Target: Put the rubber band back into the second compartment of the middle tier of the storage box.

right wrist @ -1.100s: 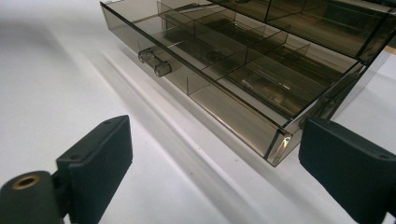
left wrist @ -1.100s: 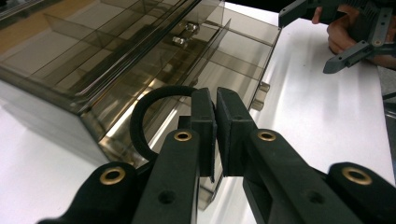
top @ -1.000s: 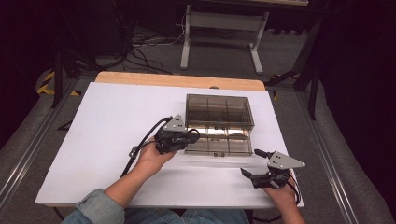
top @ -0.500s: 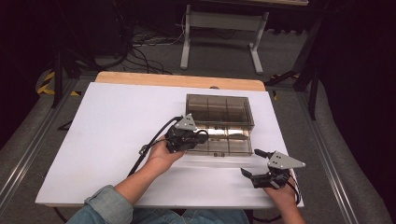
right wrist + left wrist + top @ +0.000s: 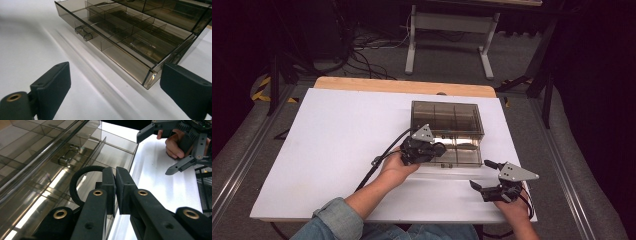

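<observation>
A smoked clear drawer box (image 5: 447, 117) stands on the white table (image 5: 337, 140), its bottom drawer (image 5: 462, 156) pulled out toward me. The drawer (image 5: 120, 37) is split into several compartments and has a clear handle (image 5: 83, 33). My left gripper (image 5: 439, 148) hovers over the drawer's left part. In the left gripper view its jaws (image 5: 115, 173) are pressed together on a black elastic loop (image 5: 75, 182) that bulges out to their left. My right gripper (image 5: 479, 173) rests near the table's front right, jaws wide apart (image 5: 116, 72), nothing between them, aimed at the drawer's corner.
The table's wooden back edge (image 5: 402, 86) lies behind the box. A grey stand (image 5: 447, 30) and cables sit on the floor beyond. The right gripper (image 5: 153, 155) and its hand appear past the drawer's end. White table surface stretches left of the box.
My left gripper has slid rightward with the black loop, from the drawer's left end to above the open drawer. The right gripper has stayed put.
</observation>
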A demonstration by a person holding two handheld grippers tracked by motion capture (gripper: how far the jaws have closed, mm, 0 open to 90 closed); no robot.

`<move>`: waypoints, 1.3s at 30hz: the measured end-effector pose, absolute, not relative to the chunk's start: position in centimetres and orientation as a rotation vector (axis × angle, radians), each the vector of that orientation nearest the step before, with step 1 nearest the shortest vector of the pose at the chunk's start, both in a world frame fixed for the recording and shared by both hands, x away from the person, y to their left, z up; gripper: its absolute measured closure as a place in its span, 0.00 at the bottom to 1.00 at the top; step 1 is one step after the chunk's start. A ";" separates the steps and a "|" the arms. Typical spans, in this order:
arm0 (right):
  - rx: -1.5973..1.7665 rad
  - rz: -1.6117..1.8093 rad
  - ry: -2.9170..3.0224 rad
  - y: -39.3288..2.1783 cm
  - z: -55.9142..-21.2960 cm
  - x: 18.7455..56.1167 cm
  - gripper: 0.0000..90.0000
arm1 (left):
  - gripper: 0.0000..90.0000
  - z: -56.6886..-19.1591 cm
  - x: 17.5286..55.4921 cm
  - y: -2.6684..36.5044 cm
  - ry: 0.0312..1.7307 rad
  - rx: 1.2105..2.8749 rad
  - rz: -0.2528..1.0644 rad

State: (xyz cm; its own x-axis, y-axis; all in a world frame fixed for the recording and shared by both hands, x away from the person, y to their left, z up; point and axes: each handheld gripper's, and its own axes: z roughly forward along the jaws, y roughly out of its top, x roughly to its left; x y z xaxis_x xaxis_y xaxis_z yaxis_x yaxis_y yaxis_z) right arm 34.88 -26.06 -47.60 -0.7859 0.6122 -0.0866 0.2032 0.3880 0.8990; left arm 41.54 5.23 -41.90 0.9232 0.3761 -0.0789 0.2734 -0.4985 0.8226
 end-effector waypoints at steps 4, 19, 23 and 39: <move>0.700 1.369 2.247 -26.1 -47.6 34.9 0.12 | 0.95 -42.2 41.6 4.7 0.460 2.125 0.127; 0.695 1.368 2.250 -26.0 -47.6 34.9 0.12 | 0.95 -42.5 41.7 3.3 0.459 2.133 0.114; 0.693 1.370 2.250 -26.0 -47.6 34.8 0.12 | 0.95 -42.7 41.9 3.0 0.464 2.133 0.104; 0.694 1.374 2.250 -26.0 -47.6 34.8 0.12 | 0.94 -43.3 42.4 2.4 0.479 2.158 0.099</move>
